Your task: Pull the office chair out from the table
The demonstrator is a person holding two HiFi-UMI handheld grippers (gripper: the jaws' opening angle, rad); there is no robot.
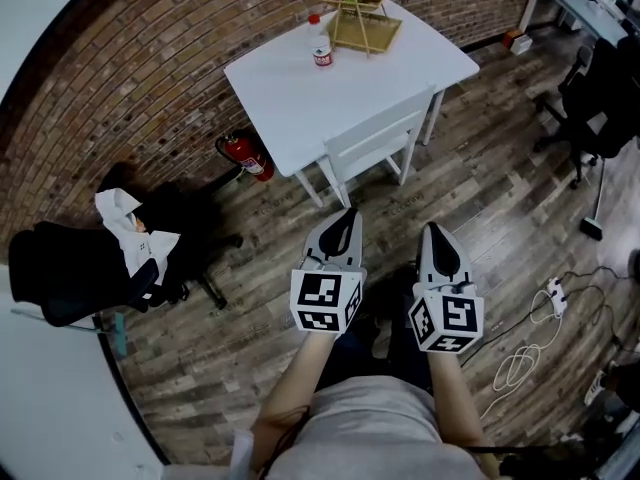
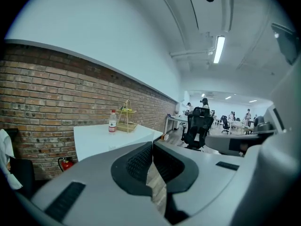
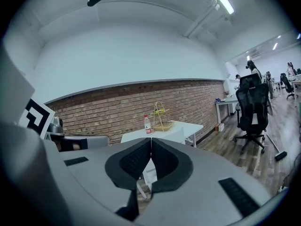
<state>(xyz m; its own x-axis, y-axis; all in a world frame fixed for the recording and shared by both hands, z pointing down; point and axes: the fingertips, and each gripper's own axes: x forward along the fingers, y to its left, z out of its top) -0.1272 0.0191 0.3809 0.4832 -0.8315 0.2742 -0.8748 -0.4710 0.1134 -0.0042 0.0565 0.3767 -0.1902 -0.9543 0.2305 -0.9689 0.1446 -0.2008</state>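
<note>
The left hand-held gripper (image 1: 347,214) and right hand-held gripper (image 1: 432,230), both pressed together and empty, hover short of the chair (image 1: 372,148) tucked under the surface (image 1: 290,88).

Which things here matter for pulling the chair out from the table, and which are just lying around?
For the job:
- white chair, tucked under the white table
- left claw and right claw, both shut and empty

Lying about:
- bottle and wire stand, both on the table
- fire extinguisher
- black chair on the left
- cable
</note>
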